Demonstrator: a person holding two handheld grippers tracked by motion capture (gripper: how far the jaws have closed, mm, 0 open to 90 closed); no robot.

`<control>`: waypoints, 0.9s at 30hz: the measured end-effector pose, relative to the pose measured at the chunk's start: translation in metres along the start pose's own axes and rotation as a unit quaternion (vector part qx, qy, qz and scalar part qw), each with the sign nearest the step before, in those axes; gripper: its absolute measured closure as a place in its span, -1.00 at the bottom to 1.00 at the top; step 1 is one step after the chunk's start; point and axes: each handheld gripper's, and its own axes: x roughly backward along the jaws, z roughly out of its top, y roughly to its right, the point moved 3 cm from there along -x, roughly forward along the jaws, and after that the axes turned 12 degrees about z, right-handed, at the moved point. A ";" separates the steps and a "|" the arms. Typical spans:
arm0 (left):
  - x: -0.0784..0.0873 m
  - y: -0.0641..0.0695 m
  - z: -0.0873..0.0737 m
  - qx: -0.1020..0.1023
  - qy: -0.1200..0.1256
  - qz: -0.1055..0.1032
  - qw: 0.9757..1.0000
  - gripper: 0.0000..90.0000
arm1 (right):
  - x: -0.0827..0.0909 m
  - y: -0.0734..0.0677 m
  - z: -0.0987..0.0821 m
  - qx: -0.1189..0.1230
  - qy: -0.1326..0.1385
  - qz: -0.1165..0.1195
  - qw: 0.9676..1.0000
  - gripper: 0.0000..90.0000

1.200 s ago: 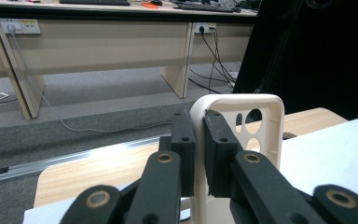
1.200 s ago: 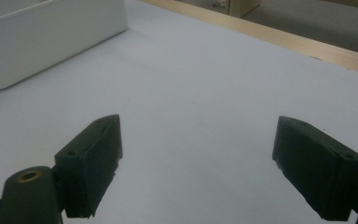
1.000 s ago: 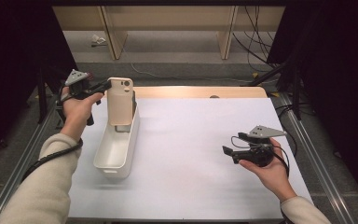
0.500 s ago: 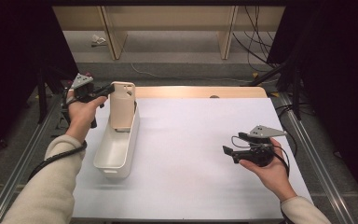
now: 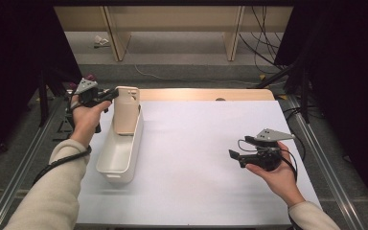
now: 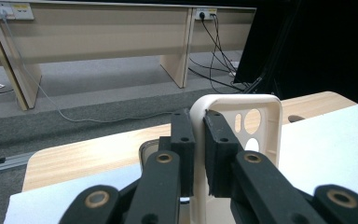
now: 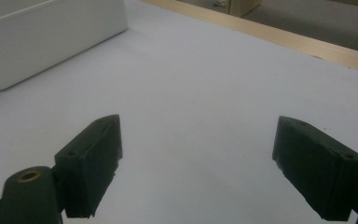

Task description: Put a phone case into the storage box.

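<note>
Nearest you, your right hand-held gripper is hovering just over the white-covered bench with its jaws spread wide, nothing between them. Further out on your left, your left hand-held gripper is pinching the top edge of the beige plastic phone case, which is standing upright at the far end of the long white plastic bin.

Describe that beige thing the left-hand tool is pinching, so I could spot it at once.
Find the long white plastic bin on the table's left side. Standing upright at its far end is a beige plastic phone case, its edge clamped by the left gripper. Round camera cut-outs near its top set it apart.
</note>
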 end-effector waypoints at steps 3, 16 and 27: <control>-0.001 -0.001 -0.002 0.000 0.001 0.000 1.000 0.85 | 0.000 0.000 0.000 0.000 0.000 0.000 1.000 -0.63; -0.005 -0.003 -0.007 -0.005 -0.002 0.003 1.000 0.85 | 0.000 0.000 0.000 0.000 0.000 0.000 1.000 -0.63; -0.006 -0.004 -0.010 -0.007 -0.004 0.004 1.000 0.85 | 0.000 0.000 0.000 0.000 0.000 0.001 1.000 -0.63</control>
